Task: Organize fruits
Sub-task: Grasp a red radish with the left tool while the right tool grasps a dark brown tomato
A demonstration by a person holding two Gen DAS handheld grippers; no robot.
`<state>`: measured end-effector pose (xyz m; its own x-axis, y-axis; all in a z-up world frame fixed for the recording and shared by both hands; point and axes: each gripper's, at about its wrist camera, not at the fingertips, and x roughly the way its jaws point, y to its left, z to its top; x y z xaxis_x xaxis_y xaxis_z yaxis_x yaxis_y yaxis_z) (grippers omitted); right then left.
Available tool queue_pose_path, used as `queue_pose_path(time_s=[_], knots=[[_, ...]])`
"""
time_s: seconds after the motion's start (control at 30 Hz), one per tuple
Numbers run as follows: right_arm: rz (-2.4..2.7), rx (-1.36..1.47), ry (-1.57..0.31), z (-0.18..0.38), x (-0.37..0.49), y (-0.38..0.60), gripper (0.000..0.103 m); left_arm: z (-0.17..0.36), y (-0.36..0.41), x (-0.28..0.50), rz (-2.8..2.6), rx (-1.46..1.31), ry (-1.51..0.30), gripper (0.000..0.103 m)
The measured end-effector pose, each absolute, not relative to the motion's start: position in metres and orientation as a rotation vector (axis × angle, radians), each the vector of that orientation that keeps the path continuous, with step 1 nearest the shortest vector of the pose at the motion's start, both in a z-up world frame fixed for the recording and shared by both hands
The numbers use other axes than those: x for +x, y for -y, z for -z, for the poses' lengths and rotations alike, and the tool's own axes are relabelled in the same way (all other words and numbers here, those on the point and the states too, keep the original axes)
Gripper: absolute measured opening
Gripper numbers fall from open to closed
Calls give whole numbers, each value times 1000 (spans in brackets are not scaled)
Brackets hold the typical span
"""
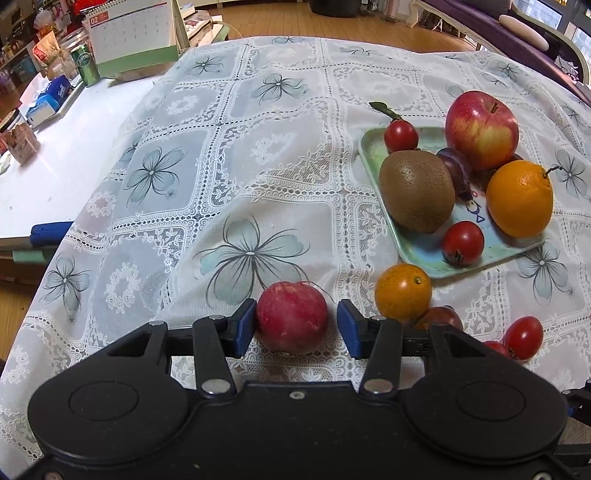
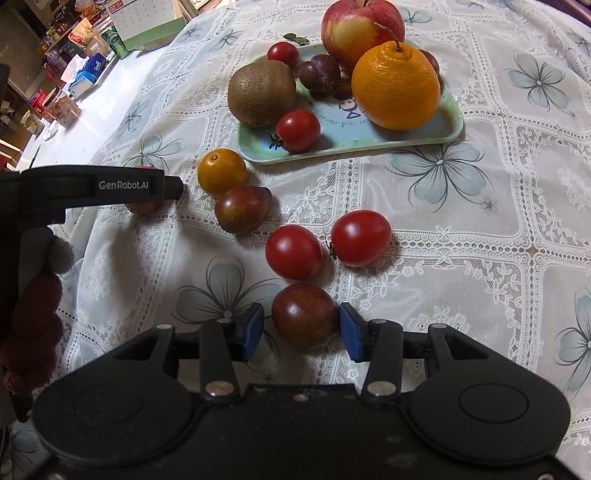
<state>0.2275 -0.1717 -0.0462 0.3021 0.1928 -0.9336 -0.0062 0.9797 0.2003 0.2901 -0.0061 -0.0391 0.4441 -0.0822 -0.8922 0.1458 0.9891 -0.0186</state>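
Two grippers sit low over the tablecloth [image 1: 258, 155]: my left gripper [image 1: 297, 326] brackets a red plum [image 1: 291, 317], my right gripper [image 2: 301, 328] a dark plum [image 2: 304, 315], jaws parted, short of the tray [image 2: 448, 127].

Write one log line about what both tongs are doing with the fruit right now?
left tongs: open around red fruit | right tongs: open around dark plum | tray: partly filled

Desk calendar [image 1: 131, 35], green can [image 1: 85, 64], perhaps a tissue box [image 1: 48, 99]
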Motion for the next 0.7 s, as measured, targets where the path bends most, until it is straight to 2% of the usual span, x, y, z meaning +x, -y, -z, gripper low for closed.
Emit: queue_pose_path(time_s=[0.1,0.33,0.7], knots=[[-119,133,-1238,46,223,168,39,38,5,290,133,55,-1091,48],[-87,116,-1188,43,210,163,39,34,1,284,149,39,-1081,48],[-79,240,-1156,18,183,175,39,15,2,252,184,53,-1018,48]])
